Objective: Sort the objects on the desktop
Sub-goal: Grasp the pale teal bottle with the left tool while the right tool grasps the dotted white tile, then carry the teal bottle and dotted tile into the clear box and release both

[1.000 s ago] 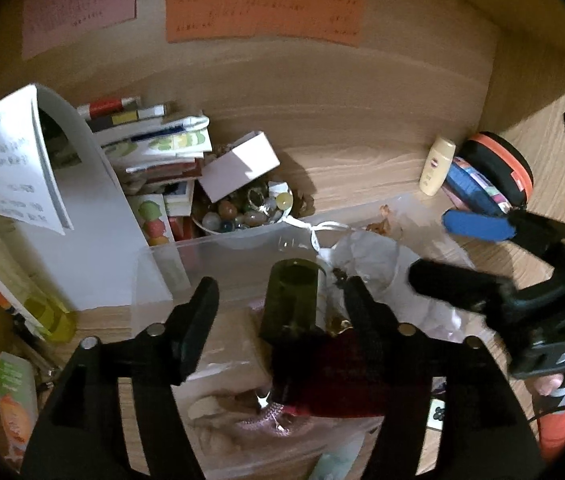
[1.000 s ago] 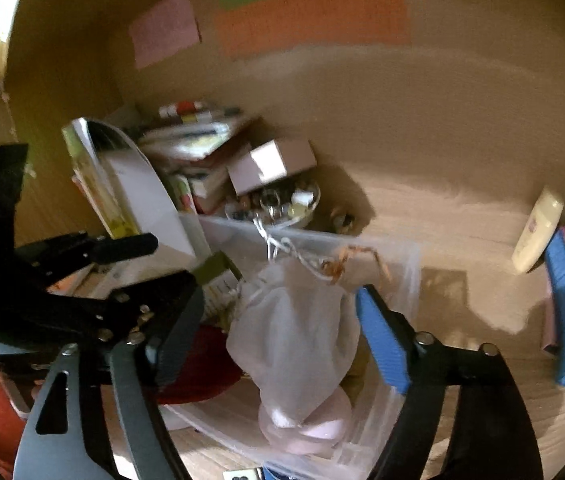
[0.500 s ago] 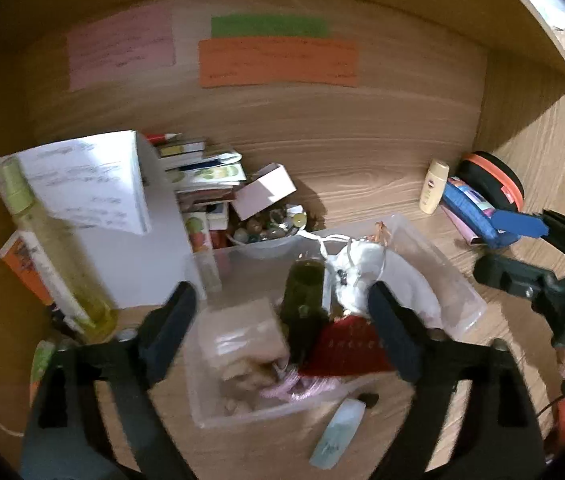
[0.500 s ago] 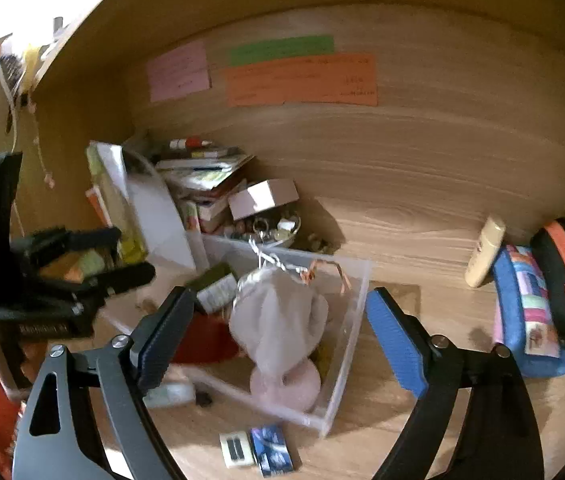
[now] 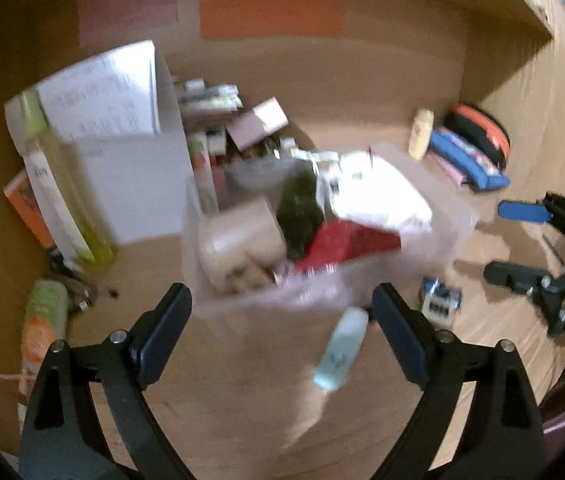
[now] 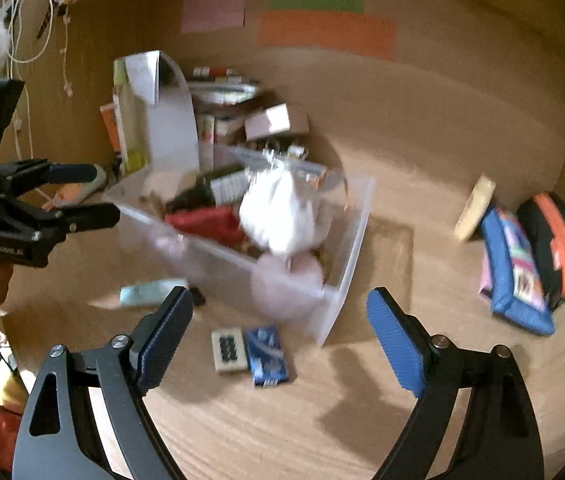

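A clear plastic bin (image 5: pixel 454 216) stands mid-desk holding a dark green bottle (image 5: pixel 298 208), a red pouch (image 5: pixel 346 244), a white drawstring bag (image 6: pixel 278 216) and a beige item (image 5: pixel 238 240). My left gripper (image 5: pixel 282 324) hangs open in front of the bin, nothing between its fingers. A pale blue tube (image 5: pixel 340 354) lies on the desk just before it. My right gripper (image 6: pixel 282 338) is open too, above a small white card (image 6: pixel 226 350) and a blue packet (image 6: pixel 266 354) beside the bin's near corner. Each gripper shows in the other's view, the right gripper (image 5: pixel 518 242) and the left gripper (image 6: pixel 94 194).
A tall yellow-green bottle (image 5: pixel 62 200), a white file holder (image 5: pixel 130 152), stacked books and a small box (image 6: pixel 274 122) crowd the back left. A cream bottle (image 6: pixel 474 208), a blue pencil case (image 6: pixel 514 272) and an orange-black case (image 6: pixel 554 240) lie at right. A green-orange tube (image 5: pixel 42 320) lies far left.
Both grippers have drawn back out of the bin and their jaws have widened. The left one has left the green bottle, the right one the white bag. More desk shows.
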Action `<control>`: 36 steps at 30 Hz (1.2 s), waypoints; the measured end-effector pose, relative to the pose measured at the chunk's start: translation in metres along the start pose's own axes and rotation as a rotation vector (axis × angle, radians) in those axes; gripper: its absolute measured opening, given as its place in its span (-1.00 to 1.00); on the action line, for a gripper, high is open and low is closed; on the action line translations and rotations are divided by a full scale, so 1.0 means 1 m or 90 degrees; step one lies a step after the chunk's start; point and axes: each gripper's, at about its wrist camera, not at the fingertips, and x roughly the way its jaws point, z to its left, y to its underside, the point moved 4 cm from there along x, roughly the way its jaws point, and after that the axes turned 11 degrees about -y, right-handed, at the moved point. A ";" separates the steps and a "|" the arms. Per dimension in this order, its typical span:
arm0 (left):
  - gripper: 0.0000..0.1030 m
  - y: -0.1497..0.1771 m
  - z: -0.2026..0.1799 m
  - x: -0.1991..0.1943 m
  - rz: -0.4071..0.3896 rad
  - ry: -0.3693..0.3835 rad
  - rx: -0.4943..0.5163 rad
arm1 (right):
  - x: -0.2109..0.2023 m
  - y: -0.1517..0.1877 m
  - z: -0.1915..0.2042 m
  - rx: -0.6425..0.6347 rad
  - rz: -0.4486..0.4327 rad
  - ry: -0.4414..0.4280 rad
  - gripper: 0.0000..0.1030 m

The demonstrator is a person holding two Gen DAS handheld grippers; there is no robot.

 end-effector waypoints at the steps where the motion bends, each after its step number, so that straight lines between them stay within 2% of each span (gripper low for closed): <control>1: 0.79 0.006 -0.003 0.003 0.007 0.000 0.006 | 0.001 0.004 -0.002 0.005 0.004 -0.002 0.69; 6: 0.79 0.026 -0.020 0.018 0.042 0.016 0.029 | 0.011 0.021 -0.005 0.037 0.025 -0.038 0.66; 9: 0.79 0.033 -0.027 0.028 0.060 0.028 0.038 | 0.026 0.033 0.006 0.017 0.059 -0.049 0.41; 10: 0.79 0.034 -0.030 0.032 0.068 0.032 0.041 | 0.032 0.037 0.011 0.008 0.073 -0.060 0.25; 11: 0.72 0.035 -0.032 0.035 0.073 0.037 0.044 | 0.040 0.041 0.017 -0.004 0.090 -0.069 0.11; 14: 0.44 0.036 -0.036 0.042 0.090 0.048 0.053 | 0.054 0.046 0.024 -0.021 0.116 -0.075 -0.09; 16: 0.40 0.036 -0.038 0.045 0.097 0.054 0.055 | 0.060 0.047 0.024 -0.022 0.125 -0.078 -0.16; 21: 0.13 0.037 -0.041 0.053 0.116 0.068 0.064 | 0.064 0.039 0.025 -0.028 0.132 -0.076 -0.23; 24: 0.06 0.037 -0.044 0.053 0.112 0.066 0.078 | 0.066 0.035 0.029 -0.042 0.135 -0.071 -0.24; 26: -0.07 0.037 -0.046 0.053 0.106 0.066 0.086 | 0.067 0.034 0.032 -0.050 0.134 -0.069 -0.26; 30: -0.37 0.038 -0.050 0.050 0.097 0.081 0.101 | 0.066 0.032 0.037 -0.064 0.130 -0.058 -0.47; 31: -0.42 0.038 -0.051 0.049 0.094 0.081 0.106 | 0.065 0.032 0.037 -0.053 0.135 -0.051 -0.56; 34: -0.53 0.041 -0.050 0.047 0.090 0.083 0.109 | 0.063 0.032 0.039 -0.039 0.136 -0.065 -0.56; 36: -0.53 0.042 -0.050 0.045 0.088 0.079 0.106 | 0.061 0.031 0.040 -0.033 0.135 -0.068 -0.57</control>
